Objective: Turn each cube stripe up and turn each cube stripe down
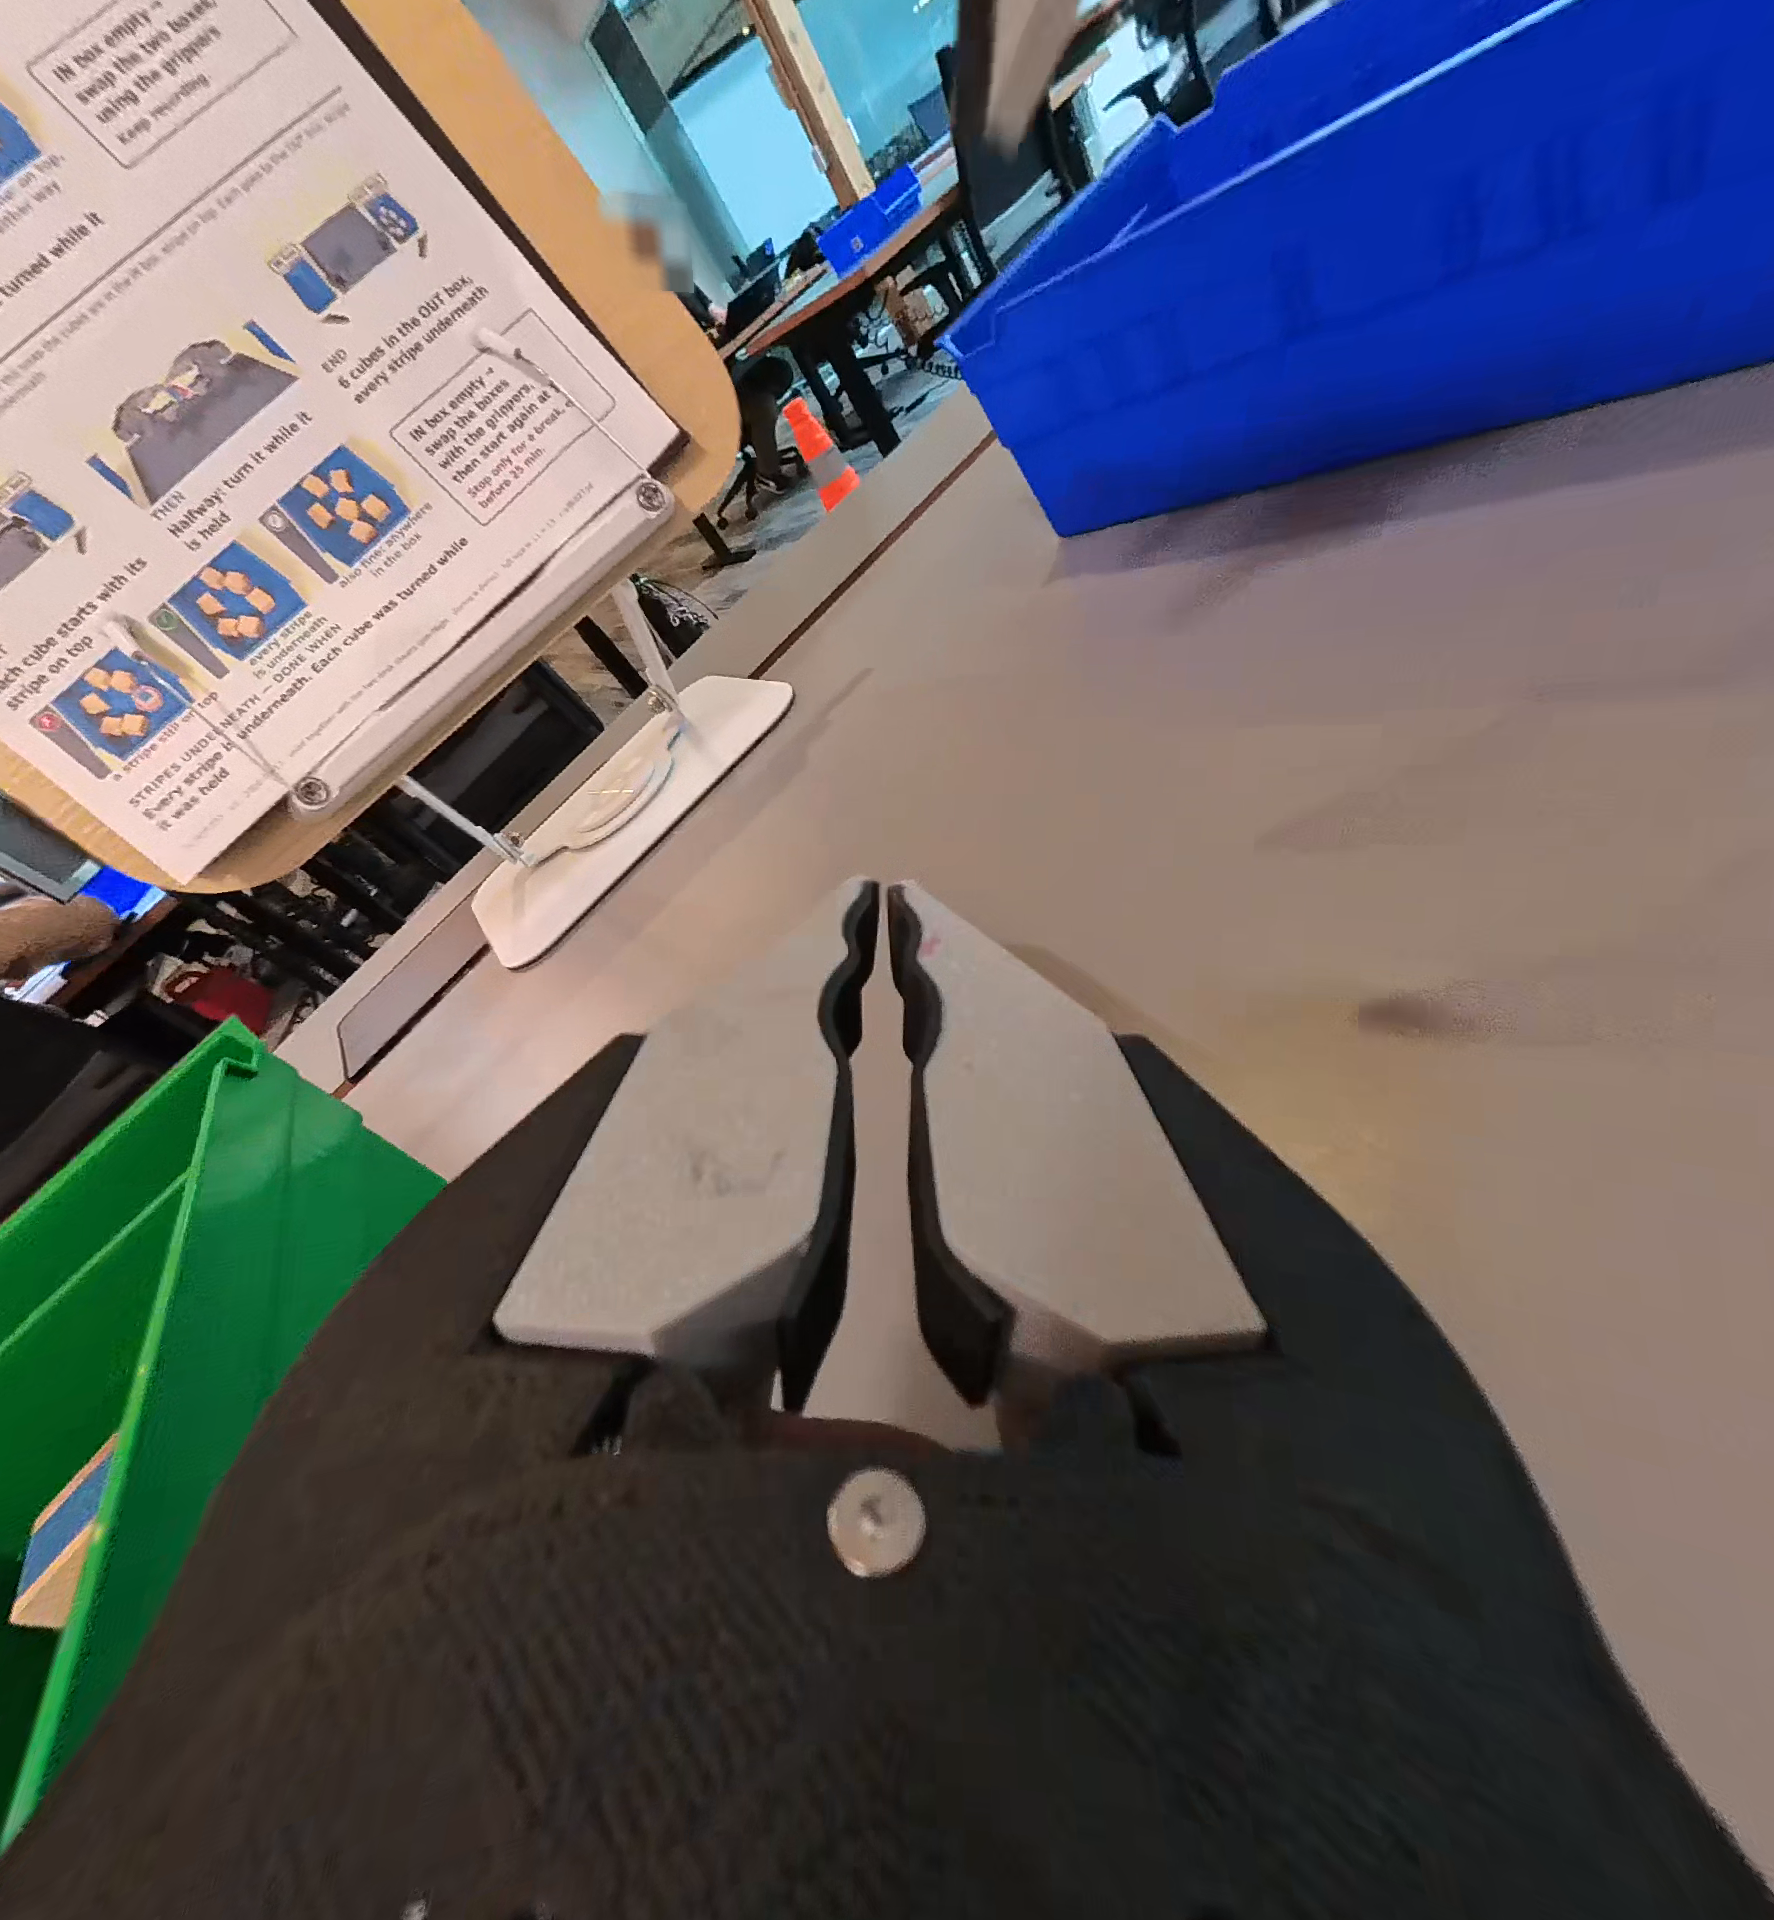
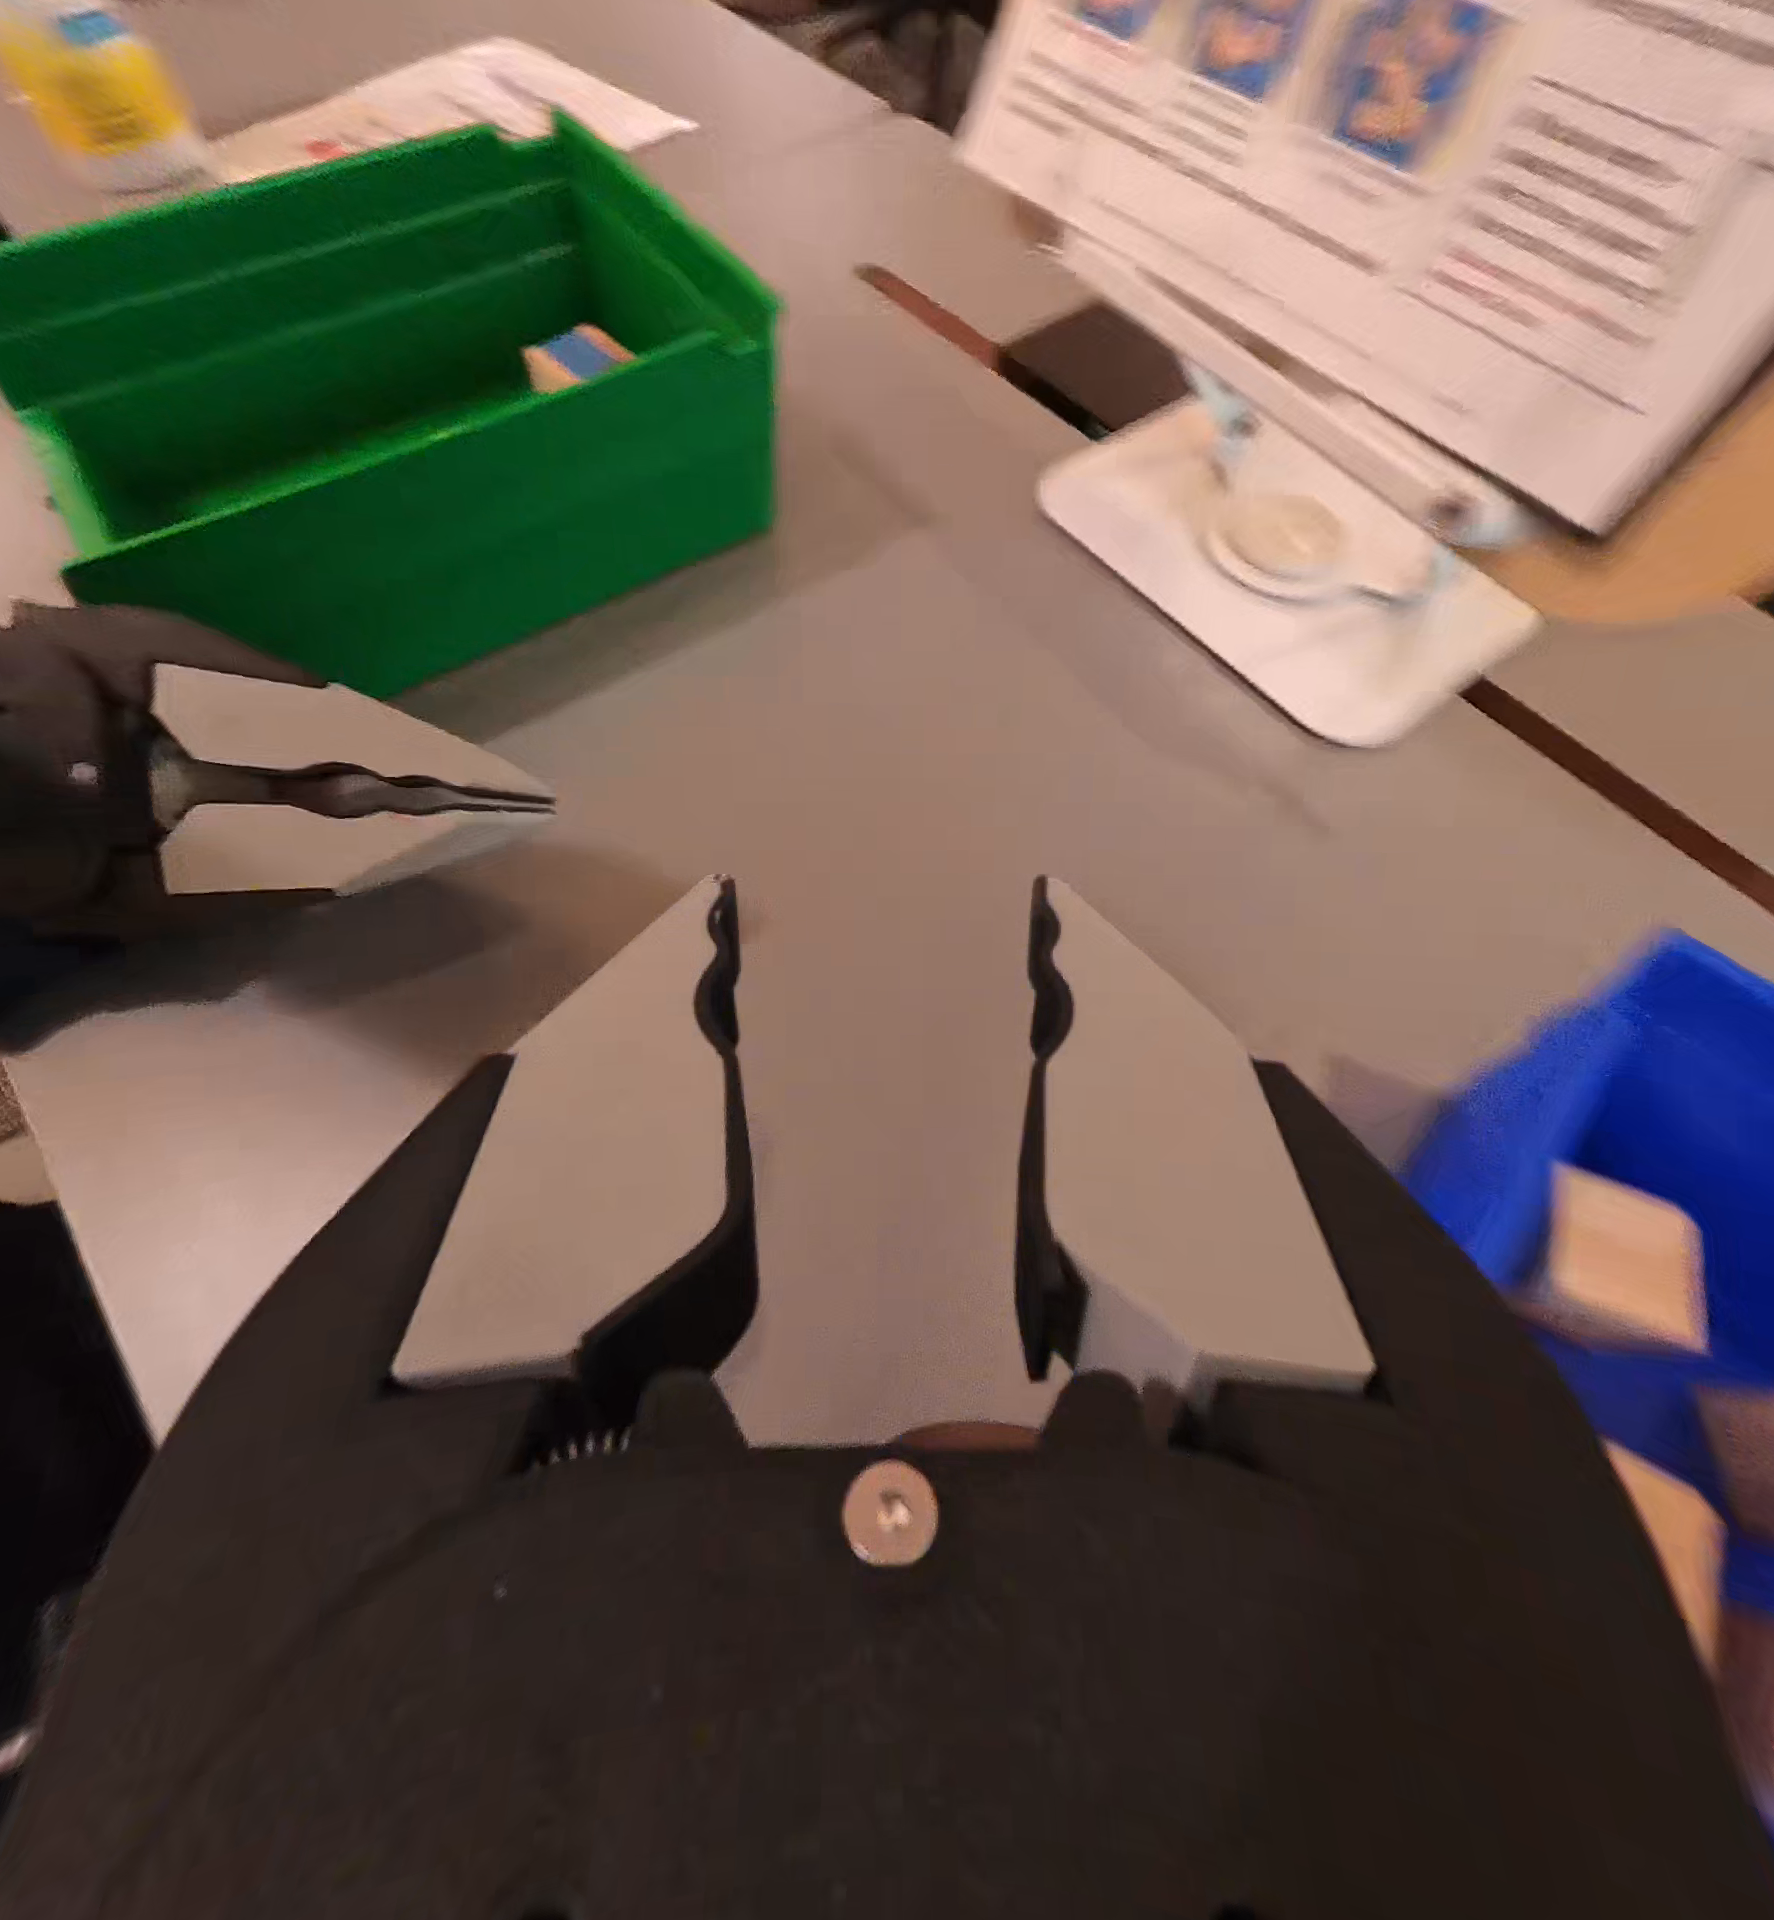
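Observation:
My left gripper (image 1: pixel 883 891) is shut and empty above the grey table; it also shows in the right wrist view (image 2: pixel 540 802) at the left, beside the green box. My right gripper (image 2: pixel 881 888) is open and empty over the bare table between the two boxes. The green box (image 2: pixel 426 561) holds one wooden cube with a blue stripe on top (image 2: pixel 576 353); the same cube (image 1: pixel 67 1538) shows in the left wrist view inside the green box (image 1: pixel 239 1195). The blue box (image 2: pixel 1589 1101) at the right holds blurred wooden cubes (image 2: pixel 1621 1268). In the left wrist view the blue box (image 1: pixel 1382 312) stands far right.
An instruction sheet on a white stand (image 1: pixel 644 790) stands at the table's back; its base also shows in the right wrist view (image 2: pixel 1278 582). A yellow-and-white bottle (image 2: pixel 93 94) and papers (image 2: pixel 509 94) lie behind the green box. A dark seam (image 2: pixel 1641 800) crosses the table.

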Tool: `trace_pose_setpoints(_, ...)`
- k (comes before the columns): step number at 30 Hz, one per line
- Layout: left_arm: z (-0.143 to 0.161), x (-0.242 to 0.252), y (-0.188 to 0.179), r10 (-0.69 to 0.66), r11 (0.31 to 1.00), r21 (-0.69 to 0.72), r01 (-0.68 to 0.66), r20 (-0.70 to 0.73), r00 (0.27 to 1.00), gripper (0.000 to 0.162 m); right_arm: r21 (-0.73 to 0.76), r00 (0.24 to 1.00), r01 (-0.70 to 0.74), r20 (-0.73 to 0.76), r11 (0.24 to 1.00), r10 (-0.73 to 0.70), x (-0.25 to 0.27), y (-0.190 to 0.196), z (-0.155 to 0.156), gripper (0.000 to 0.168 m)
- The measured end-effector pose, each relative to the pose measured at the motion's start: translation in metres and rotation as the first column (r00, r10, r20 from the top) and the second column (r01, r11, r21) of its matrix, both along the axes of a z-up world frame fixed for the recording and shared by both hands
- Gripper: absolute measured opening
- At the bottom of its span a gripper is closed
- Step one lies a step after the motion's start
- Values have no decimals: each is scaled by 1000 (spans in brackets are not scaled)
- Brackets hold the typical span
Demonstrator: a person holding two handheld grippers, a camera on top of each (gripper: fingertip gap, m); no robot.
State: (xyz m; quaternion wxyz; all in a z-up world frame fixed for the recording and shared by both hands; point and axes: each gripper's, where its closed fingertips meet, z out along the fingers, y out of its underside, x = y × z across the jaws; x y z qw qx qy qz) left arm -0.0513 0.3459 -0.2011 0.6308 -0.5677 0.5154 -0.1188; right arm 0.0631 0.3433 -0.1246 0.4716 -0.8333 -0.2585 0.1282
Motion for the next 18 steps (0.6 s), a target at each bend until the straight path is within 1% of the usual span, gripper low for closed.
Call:
trace_pose_setpoints(2,1,1,-2,-11,1000,-28,12,21,1000,0,117,1000,-25,-6,993,26,-33,16,-15,44)
trace_pose_setpoints(3,-1,2,-4,-19,998,-58,21,30,999,0,188,999,-22,-19,982,26,-44,25,-23,42)
trace_pose_setpoints(5,-1,2,-11,-25,989,-143,35,67,997,7,283,999,-19,-38,959,31,-56,38,-45,33)
trace_pose_setpoints(6,5,0,-16,-29,985,-166,43,88,996,10,251,999,-34,-23,967,41,-61,40,-57,33)
trace_pose_setpoints(7,13,-4,-19,-25,985,-169,43,111,994,9,201,997,-71,-9,977,74,-68,38,-66,41)
trace_pose_setpoints(8,23,-11,-20,-9,985,-171,31,129,992,9,210,995,-98,14,973,98,-71,37,-71,41)
trace_pose_setpoints(9,35,-19,-18,21,983,-186,6,140,990,10,229,995,-99,45,968,91,-68,37,-75,38)
trace_pose_setpoints(10,48,-31,-11,71,977,-208,-39,146,987,10,216,995,-85,68,973,71,-64,37,-80,38)
trace_pose_setpoints(11,62,-44,0,123,968,-234,-86,150,981,12,184,995,-81,68,980,70,-63,36,-85,40)
trace_pose_setpoints(13,88,-69,24,184,944,-302,-130,156,971,24,176,996,-89,15,980,87,-66,33,-81,40)
trace_pose_setpoints(14,100,-84,44,229,932,-322,-168,161,960,28,176,995,-93,-10,980,96,-68,32,-79,40)
trace_pose_setpoints(15,108,-101,68,293,918,-323,-233,154,944,29,171,994,-97,-27,980,103,-70,31,-77,40)
trace_pose_setpoints(16,109,-121,96,368,893,-322,-314,123,922,30,169,994,-99,-32,981,106,-72,30,-78,40)
trace_pose_setpoints(17,102,-140,124,439,855,-341,-391,74,895,35,170,994,-102,-24,980,108,-73,29,-79,40)
trace_pose_setpoints(18,88,-157,149,496,807,-377,-455,14,868,41,175,994,-106,-2,979,108,-75,29,-80,40)
